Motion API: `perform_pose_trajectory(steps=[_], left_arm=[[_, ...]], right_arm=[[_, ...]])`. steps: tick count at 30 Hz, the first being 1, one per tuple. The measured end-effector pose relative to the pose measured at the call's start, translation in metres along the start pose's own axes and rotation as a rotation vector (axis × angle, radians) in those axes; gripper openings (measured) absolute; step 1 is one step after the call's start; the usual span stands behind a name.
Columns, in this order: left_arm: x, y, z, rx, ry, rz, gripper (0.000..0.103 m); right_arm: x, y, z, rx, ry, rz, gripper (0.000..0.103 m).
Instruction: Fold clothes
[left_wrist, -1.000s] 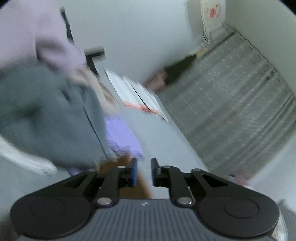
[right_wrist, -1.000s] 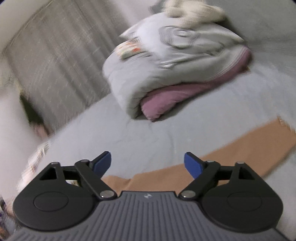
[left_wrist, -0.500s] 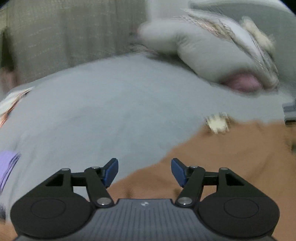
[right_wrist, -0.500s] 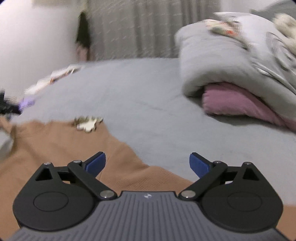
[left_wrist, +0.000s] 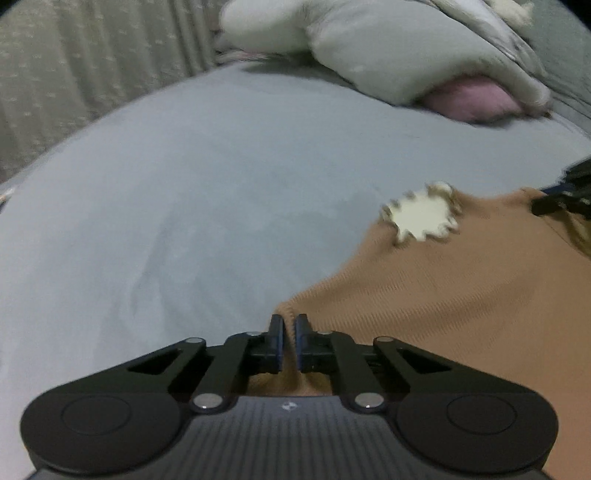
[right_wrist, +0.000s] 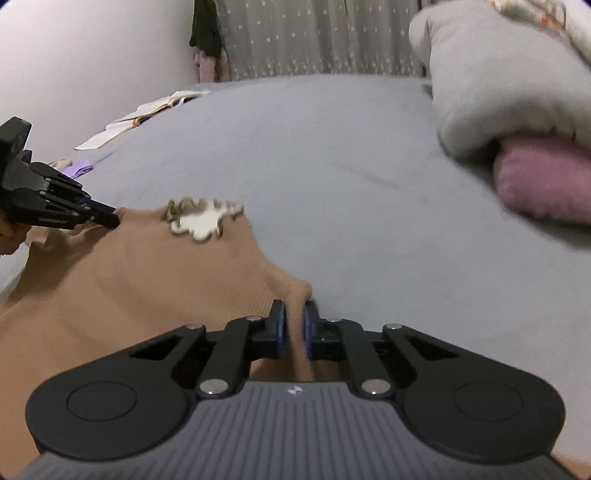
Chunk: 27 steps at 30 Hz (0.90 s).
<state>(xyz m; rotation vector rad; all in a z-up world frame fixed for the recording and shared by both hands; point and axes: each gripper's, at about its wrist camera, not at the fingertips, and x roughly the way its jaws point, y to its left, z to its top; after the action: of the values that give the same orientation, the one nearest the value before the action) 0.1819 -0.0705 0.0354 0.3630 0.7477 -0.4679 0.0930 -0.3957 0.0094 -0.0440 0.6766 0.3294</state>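
A tan ribbed garment (left_wrist: 443, 295) with a cream and brown patch (left_wrist: 423, 216) lies spread on a grey bed sheet (left_wrist: 166, 203). My left gripper (left_wrist: 289, 325) is shut on a corner of the garment's edge. My right gripper (right_wrist: 294, 317) is shut on another corner of the same garment (right_wrist: 147, 280); the patch (right_wrist: 201, 221) lies ahead and to the left. The left gripper also shows in the right wrist view (right_wrist: 107, 218), pinching the garment's far left edge. The right gripper shows at the right edge of the left wrist view (left_wrist: 543, 206).
A rolled grey quilt (right_wrist: 498, 85) with a pink pillow (right_wrist: 546, 184) under it lies at the back right of the bed. Open papers (right_wrist: 140, 118) and a purple cloth (right_wrist: 79, 170) lie at the left edge by the wall. A curtain (right_wrist: 314, 37) hangs behind.
Both grippers were open half a second ago over the garment; now each has shut on a corner of its edge. A second ago the left wrist view swung across the room.
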Motion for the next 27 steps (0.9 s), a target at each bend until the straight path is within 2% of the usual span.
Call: perform_pose_trajectory(steps=[3, 4, 6, 7, 9, 10, 11, 12, 13, 14, 15, 16, 17, 18, 20, 22, 24, 26, 27], left_arm=[[0.000, -0.003, 0.006, -0.006, -0.046, 0.057, 0.000], [0.001, -0.001, 0.007, -0.012, -0.056, 0.077, 0.000], [0.001, 0.008, 0.012, -0.046, -0.081, 0.132, 0.000], [0.002, 0.013, 0.015, -0.071, -0.091, 0.146, 0.000], [0.001, 0.025, 0.020, -0.128, -0.093, 0.124, 0.000], [-0.003, 0.028, 0.021, -0.137, -0.095, 0.093, 0.000], [-0.009, 0.033, 0.021, -0.148, -0.101, 0.030, 0.001], [-0.017, 0.037, 0.019, -0.158, -0.103, -0.012, 0.006], [-0.025, 0.041, 0.015, -0.165, -0.098, -0.014, 0.008], [-0.034, 0.046, 0.008, -0.170, -0.086, 0.000, 0.014], [-0.043, 0.051, -0.001, -0.180, -0.075, 0.017, 0.029], [-0.051, 0.056, -0.012, -0.199, -0.065, 0.040, 0.035], [-0.060, 0.062, -0.023, -0.218, -0.056, 0.063, 0.043], [-0.068, 0.067, -0.034, -0.245, -0.049, 0.087, 0.046], [-0.088, 0.083, -0.060, -0.353, -0.046, 0.140, 0.047], [-0.111, 0.111, -0.094, -0.567, -0.058, 0.178, 0.050], [-0.128, 0.146, -0.125, -0.797, -0.033, 0.212, 0.051], [-0.155, 0.175, -0.153, -0.958, -0.057, 0.312, 0.052], [-0.163, 0.181, -0.159, -0.989, -0.067, 0.341, 0.052]], right_arm=[[0.000, 0.013, 0.008, -0.065, -0.006, -0.084, 0.008], [0.002, 0.014, 0.009, -0.074, -0.007, -0.118, 0.002], [0.007, 0.013, 0.011, -0.111, -0.003, -0.250, 0.000], [0.005, 0.011, 0.010, -0.104, -0.004, -0.275, 0.000], [-0.005, 0.005, 0.007, -0.048, -0.010, -0.252, 0.000], [-0.010, 0.002, 0.005, -0.020, -0.013, -0.241, 0.002], [-0.015, -0.002, 0.004, 0.009, -0.016, -0.229, 0.005], [-0.020, -0.005, 0.002, 0.037, -0.019, -0.218, 0.016], [-0.025, -0.008, 0.001, 0.065, -0.022, -0.206, 0.038], [-0.030, -0.011, -0.001, 0.093, -0.026, -0.194, 0.052], [-0.035, -0.014, -0.002, 0.121, -0.029, -0.183, 0.079], [-0.040, -0.017, -0.004, 0.149, -0.032, -0.171, 0.093], [-0.045, -0.020, -0.005, 0.178, -0.035, -0.159, 0.093], [-0.050, -0.023, -0.007, 0.206, -0.038, -0.147, 0.093], [-0.060, -0.029, -0.010, 0.262, -0.044, -0.124, 0.093], [-0.059, -0.024, -0.001, 0.259, -0.045, -0.118, 0.093], [-0.075, -0.008, 0.008, 0.257, -0.071, -0.107, 0.093], [-0.102, 0.014, 0.017, 0.279, -0.116, -0.088, 0.093], [-0.116, 0.025, 0.017, 0.295, -0.144, -0.067, 0.093]])
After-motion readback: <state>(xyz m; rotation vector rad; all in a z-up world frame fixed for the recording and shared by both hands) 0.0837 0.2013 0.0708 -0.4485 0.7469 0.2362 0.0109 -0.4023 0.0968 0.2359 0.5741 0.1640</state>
